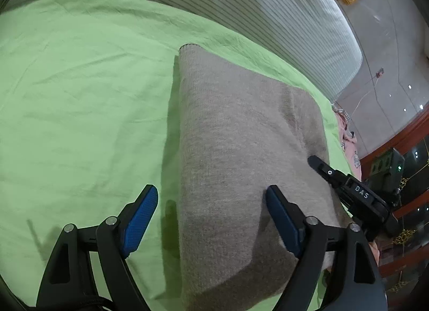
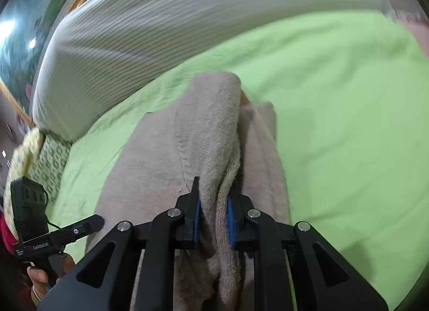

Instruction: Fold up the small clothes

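Note:
A beige knitted garment (image 1: pixel 241 150) lies partly folded on the green sheet (image 1: pixel 80 96). My left gripper (image 1: pixel 211 198) is open and hovers over its near part, one blue pad on each side of its left edge, holding nothing. My right gripper (image 2: pixel 213 203) is shut on a bunched fold of the beige garment (image 2: pixel 209 128) and holds it raised off the lower layer. The right gripper also shows in the left wrist view (image 1: pixel 348 185) at the garment's right edge. The left gripper shows at the lower left of the right wrist view (image 2: pixel 80 228).
A white striped pillow (image 1: pixel 268 10) runs along the far side of the green sheet (image 2: pixel 335 123). A patterned green pillow (image 2: pixel 40 155) lies at the left. Pink clothing (image 1: pixel 348 136) lies off the sheet's right edge, near dark wooden furniture (image 1: pixel 407 203).

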The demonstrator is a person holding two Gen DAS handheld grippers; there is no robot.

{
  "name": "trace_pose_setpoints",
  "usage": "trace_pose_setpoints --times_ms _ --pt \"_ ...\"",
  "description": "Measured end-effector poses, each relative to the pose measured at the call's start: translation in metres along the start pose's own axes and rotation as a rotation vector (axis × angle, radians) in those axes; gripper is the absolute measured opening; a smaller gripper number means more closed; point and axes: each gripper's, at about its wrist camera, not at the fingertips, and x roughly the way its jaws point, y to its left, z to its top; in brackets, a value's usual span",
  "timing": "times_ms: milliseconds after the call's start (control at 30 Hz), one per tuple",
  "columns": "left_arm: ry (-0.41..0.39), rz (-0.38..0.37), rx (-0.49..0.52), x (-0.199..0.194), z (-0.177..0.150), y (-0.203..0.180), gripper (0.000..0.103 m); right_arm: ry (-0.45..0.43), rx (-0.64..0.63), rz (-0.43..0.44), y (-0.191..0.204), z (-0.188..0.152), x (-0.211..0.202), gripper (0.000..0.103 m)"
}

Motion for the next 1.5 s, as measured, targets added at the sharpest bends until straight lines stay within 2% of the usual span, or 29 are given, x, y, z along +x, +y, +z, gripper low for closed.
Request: trace_pose_setpoints --times_ms 133,300,467,533,600,633,700,867,933,1067,1133,1200,1300,1400,1433,1500 --pt "0.000 0.007 0.007 0.003 0.002 -0.002 0.088 -0.048 -0.055 -0.057 0.008 -0.003 -0.010 0.016" --pt "0.011 0.010 0.015 0.009 -0.001 -0.008 0.089 -0.065 0.012 -0.052 0.004 0.001 -0.008 0.015" --pt "0.022 0.024 0.032 0.005 0.000 -0.010 0.089 0.006 -0.015 -0.057 -0.003 0.005 -0.008 0.017" --pt "0.022 0.026 0.036 -0.001 -0.001 -0.010 0.088 0.000 -0.019 -0.075 0.000 0.006 -0.025 0.028" --pt "0.023 0.030 0.045 -0.009 -0.004 -0.010 0.088 -0.024 -0.034 -0.136 0.008 0.002 -0.046 0.053" --pt "0.023 0.032 0.045 -0.013 -0.006 -0.010 0.088 -0.053 -0.042 -0.161 0.013 -0.003 -0.060 0.058" --pt "0.013 0.030 0.036 -0.022 -0.013 -0.008 0.088 -0.098 -0.067 -0.153 0.025 -0.018 -0.083 0.061" --pt "-0.015 0.064 0.043 -0.042 -0.036 -0.005 0.088 -0.130 -0.107 -0.141 0.044 -0.061 -0.111 0.061" --pt "-0.002 0.062 0.061 -0.047 -0.049 -0.006 0.088 -0.111 -0.131 -0.152 0.046 -0.071 -0.111 0.060" --pt "0.016 0.067 0.134 -0.052 -0.071 -0.007 0.088 -0.064 -0.148 -0.131 0.048 -0.067 -0.097 0.047" --pt "0.036 0.102 0.181 -0.046 -0.080 -0.009 0.088 -0.051 -0.162 -0.125 0.050 -0.066 -0.092 0.043" --pt "0.045 0.135 0.217 -0.040 -0.084 -0.010 0.088 -0.029 -0.156 -0.114 0.049 -0.068 -0.088 0.031" --pt "0.030 0.186 0.219 -0.031 -0.080 -0.007 0.085 -0.012 -0.153 -0.102 0.045 -0.070 -0.085 0.021" --pt "0.024 0.216 0.165 -0.025 -0.074 0.001 0.071 -0.007 -0.123 -0.078 0.039 -0.070 -0.085 0.014" --pt "0.026 0.206 0.130 -0.025 -0.072 0.004 0.061 -0.008 -0.108 -0.066 0.037 -0.068 -0.087 0.012" --pt "0.016 0.165 0.071 -0.029 -0.071 0.008 0.051 -0.035 -0.109 -0.051 0.039 -0.062 -0.095 0.010"
